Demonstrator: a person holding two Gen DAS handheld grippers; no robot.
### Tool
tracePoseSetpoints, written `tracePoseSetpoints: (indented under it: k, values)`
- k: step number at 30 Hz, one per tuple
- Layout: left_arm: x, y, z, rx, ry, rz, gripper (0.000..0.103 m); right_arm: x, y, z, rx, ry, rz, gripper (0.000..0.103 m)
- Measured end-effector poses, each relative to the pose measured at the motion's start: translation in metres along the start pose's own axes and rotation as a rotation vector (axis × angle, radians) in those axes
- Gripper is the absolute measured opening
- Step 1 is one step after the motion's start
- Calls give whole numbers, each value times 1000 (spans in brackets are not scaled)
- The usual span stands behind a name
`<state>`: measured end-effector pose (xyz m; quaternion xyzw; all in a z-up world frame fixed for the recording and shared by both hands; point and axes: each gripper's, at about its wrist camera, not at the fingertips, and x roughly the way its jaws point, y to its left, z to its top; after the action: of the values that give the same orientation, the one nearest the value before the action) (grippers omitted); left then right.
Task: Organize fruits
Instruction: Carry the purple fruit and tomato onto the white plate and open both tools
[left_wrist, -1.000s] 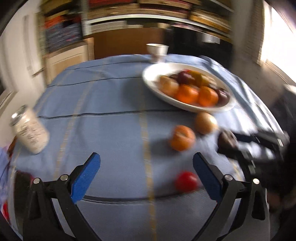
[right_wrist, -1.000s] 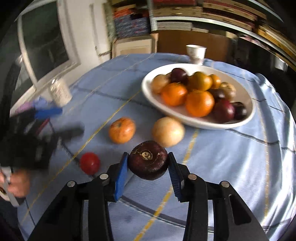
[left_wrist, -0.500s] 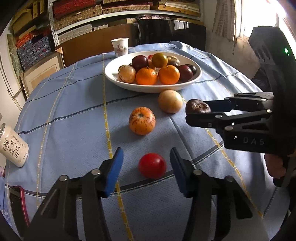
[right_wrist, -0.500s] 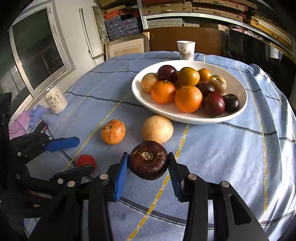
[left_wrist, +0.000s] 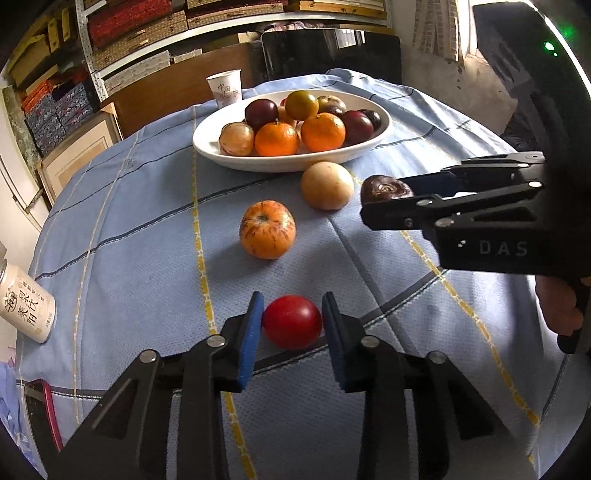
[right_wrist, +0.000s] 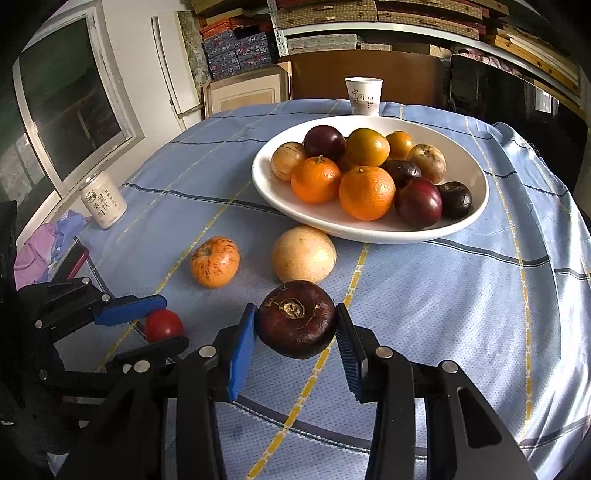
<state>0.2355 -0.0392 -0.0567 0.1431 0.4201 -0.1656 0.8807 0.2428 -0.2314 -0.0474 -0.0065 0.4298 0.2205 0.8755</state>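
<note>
Left wrist view: left tool (left_wrist: 291, 325), jaws just closed onto the red fruit (left_wrist: 292, 322) still resting on the bench (left_wrist: 147, 229); right tool (right_wrist: 295, 332) grips a dark fruit (right_wrist: 297, 319); next, both presumably lift toward the bowl (left_wrist: 221, 155)

Both views are sharp, and we see no motion blur. Daylight enters from a window (left_wrist: 480, 33) at upper right of the left wrist view, blown out to white there. We note soft shadows on the tablecloth (left_wrist: 129, 221) falling left of the striped orange fruit (left_wrist: 267, 229) and under the white bowl (left_wrist: 288, 158). Small highlights sit on the red fruit (left_wrist: 291, 321). Fisheye distortion bends the shelves (right_wrist: 369, 29) and darkens every corner to black. The room behind is dimmer than the table.
</note>
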Motion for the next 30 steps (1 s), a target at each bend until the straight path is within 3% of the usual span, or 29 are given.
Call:
tracePoseSetpoints:
  k: [9, 15, 21, 26, 30]
  values:
    - [-3, 2, 0, -14, -13, -7, 31, -3, -3, 1, 8, -7, 0, 43]
    - [-23, 25, 21, -109, -83, -72, 31, -22, -15, 11, 43, -120, 21, 43]
    - [-5, 51, 97, -140, -133, -36, 31, -24, -54, 50, 150, -268, -71, 43]
    - [36, 66, 156, -181, -123, 5, 31, -2, -91, 78, 221, -285, -90, 43]
    - [67, 65, 189, -151, -99, 88, 33, 15, -104, 93, 222, -286, -97, 43]
